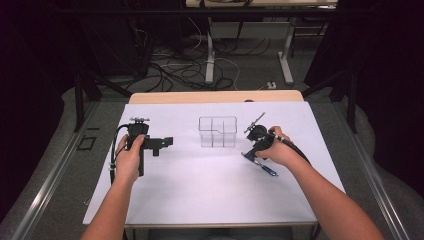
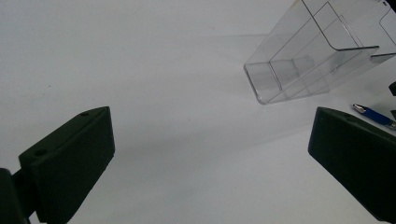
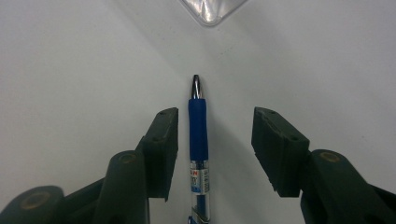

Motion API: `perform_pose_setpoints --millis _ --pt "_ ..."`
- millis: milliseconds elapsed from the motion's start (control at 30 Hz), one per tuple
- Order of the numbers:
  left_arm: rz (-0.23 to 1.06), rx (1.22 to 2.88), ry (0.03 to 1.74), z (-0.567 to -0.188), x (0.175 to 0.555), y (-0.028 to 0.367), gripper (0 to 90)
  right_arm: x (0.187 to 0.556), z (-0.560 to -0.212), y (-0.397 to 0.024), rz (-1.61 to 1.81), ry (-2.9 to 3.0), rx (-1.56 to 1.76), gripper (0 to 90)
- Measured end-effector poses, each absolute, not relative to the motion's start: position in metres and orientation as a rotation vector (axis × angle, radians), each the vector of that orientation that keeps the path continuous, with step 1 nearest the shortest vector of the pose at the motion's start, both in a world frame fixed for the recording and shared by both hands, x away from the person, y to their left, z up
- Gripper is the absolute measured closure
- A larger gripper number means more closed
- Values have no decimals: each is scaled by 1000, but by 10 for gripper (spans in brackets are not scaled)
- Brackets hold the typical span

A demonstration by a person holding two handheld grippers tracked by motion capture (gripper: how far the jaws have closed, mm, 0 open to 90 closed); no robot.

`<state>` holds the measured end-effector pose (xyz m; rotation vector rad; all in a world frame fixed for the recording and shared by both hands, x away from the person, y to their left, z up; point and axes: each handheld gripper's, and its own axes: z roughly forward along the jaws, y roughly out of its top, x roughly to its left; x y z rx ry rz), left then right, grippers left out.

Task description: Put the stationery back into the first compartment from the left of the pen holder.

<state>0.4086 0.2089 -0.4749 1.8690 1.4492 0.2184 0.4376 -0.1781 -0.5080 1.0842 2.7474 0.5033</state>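
Between right tongs (image 3: 215,149) | blue pen (image 3: 198,135) | nearer one jaw, ungripped

my black right claw (image 3: 215,149); blue pen (image 3: 198,135), silver tip at 12 o'clock; clear organizer (image 1: 217,131); white table (image 1: 210,180).

From my screen it's a white-topped table (image 1: 200,185) with just two things sitting on it: a clear divided organizer (image 1: 217,131) mid-table and a blue pen (image 3: 198,140) lying flat nearby.

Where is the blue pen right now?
The pen lies on the white table, between the right gripper's open jaws, just right of the clear organizer in the high view.
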Motion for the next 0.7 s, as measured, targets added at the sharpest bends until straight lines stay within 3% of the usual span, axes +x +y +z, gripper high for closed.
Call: perform_pose_setpoints --millis 700 --pt "214 1874 1448 -477 408 206 5 444 -524 -168 348 2842 998 687"
